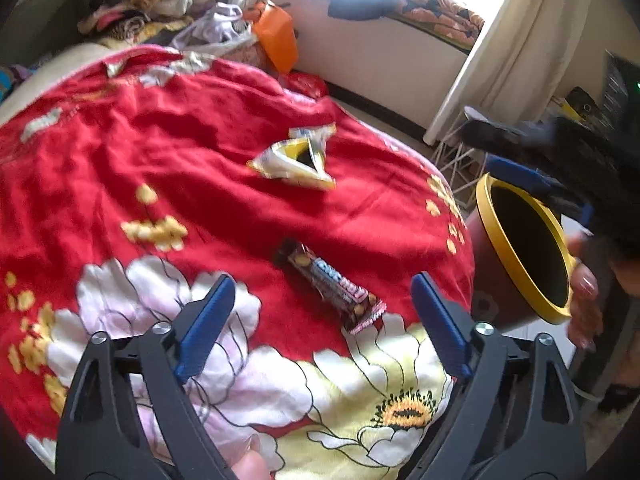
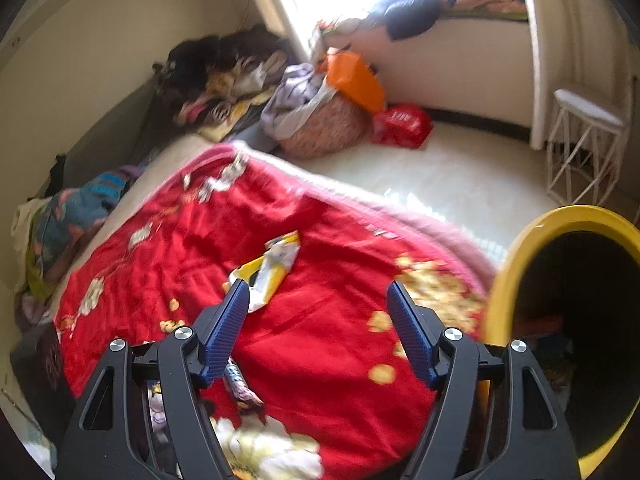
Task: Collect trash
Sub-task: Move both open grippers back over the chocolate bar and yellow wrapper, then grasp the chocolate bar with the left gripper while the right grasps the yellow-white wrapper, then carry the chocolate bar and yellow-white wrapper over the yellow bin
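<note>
A dark candy-bar wrapper (image 1: 330, 286) lies on the red floral blanket (image 1: 160, 140), right between the blue fingertips of my left gripper (image 1: 322, 280), which is open and hovers over it without touching. Farther up the blanket lies a crumpled yellow-and-white wrapper (image 1: 296, 158). A brown bin with a yellow rim (image 1: 524, 248) is tilted at the blanket's right edge, with a hand's fingers (image 1: 584, 284) on it. My right gripper (image 2: 317, 286) is open and empty over the blanket (image 2: 320, 360). The yellow wrapper (image 2: 276, 268) is by its left fingertip, the candy wrapper (image 2: 240, 388) is half hidden behind that finger, and the bin (image 2: 520, 264) is close on the right.
Beyond the bed stand a wicker basket of clothes (image 2: 324, 128), an orange bag (image 2: 354, 78) and a red bag (image 2: 402, 124) on the pale floor. A white wire stool (image 2: 584, 140) is by the curtain. Clothes are piled (image 2: 224, 76) against the wall.
</note>
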`<action>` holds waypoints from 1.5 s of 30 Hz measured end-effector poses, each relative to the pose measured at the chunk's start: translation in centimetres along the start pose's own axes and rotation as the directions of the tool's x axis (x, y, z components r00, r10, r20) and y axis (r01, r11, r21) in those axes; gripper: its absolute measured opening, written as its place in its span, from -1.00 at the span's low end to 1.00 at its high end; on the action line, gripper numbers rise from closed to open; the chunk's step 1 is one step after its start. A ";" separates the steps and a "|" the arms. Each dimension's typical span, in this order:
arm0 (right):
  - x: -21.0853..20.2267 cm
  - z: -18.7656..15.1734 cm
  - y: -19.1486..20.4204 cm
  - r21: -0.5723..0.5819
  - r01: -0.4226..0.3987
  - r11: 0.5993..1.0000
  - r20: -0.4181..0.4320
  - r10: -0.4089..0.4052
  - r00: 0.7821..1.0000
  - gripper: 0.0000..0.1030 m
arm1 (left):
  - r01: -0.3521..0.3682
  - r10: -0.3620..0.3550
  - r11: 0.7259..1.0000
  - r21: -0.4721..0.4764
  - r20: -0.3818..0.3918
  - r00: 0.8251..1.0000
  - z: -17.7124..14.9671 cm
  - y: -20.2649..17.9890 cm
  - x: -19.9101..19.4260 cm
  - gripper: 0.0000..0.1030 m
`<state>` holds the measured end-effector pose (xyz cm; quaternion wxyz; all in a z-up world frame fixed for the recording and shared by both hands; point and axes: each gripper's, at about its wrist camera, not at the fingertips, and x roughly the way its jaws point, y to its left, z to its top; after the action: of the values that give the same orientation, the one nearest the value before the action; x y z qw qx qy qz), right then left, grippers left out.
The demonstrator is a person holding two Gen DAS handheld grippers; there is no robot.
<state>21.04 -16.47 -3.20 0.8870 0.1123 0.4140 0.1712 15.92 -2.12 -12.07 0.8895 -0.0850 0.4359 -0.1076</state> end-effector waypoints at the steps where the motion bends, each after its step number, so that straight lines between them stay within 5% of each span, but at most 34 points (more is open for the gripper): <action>1: 0.7 0.0 0.4 -0.005 -0.002 1.000 -0.012 0.002 1.000 0.33 | 0.007 -0.007 1.000 -0.010 -0.010 1.000 -0.1 0.2 0.2 0.43; 8: 6.4 0.7 2.4 -0.013 -0.055 0.998 -0.134 0.053 0.990 0.28 | 0.034 -0.037 0.999 -0.035 -0.068 0.997 -1.3 0.1 1.8 0.08; 16: 11.4 0.5 2.4 0.035 -0.088 0.995 -0.267 0.094 0.959 -0.22 | 0.043 -0.047 0.997 -0.060 -0.074 0.996 -1.7 0.1 2.4 -0.09; 18: 11.8 0.3 2.1 0.044 -0.094 0.995 -0.281 0.102 0.954 -0.58 | 0.046 -0.051 0.997 -0.068 -0.073 0.996 -1.6 0.2 2.4 -0.15; 21: 11.2 0.1 1.9 0.045 -0.114 0.992 -0.255 0.121 0.959 -0.87 | 0.047 -0.053 0.996 -0.074 -0.074 0.996 -1.5 0.3 2.6 -0.24; 25: 8.8 -0.3 1.3 0.021 -0.105 0.994 -0.185 0.108 0.977 -0.89 | 0.046 -0.052 0.996 -0.075 -0.079 0.996 -1.4 0.2 3.0 -0.60; 29: 5.8 -0.4 0.0 0.024 -0.085 0.996 -0.098 0.087 0.991 -0.90 | 0.057 -0.063 0.996 -0.073 -0.080 0.995 -1.4 0.1 3.0 -0.74; 45: -5.7 -1.5 -8.0 0.158 0.062 0.985 0.143 -0.085 0.986 -0.90 | 0.126 -0.127 0.991 0.049 0.011 0.992 0.9 -4.9 0.3 -0.77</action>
<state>18.17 -25.95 -2.85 0.9098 0.1774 0.3623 0.0973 16.24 -6.88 -10.55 0.8857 -0.0916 0.4206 -0.1739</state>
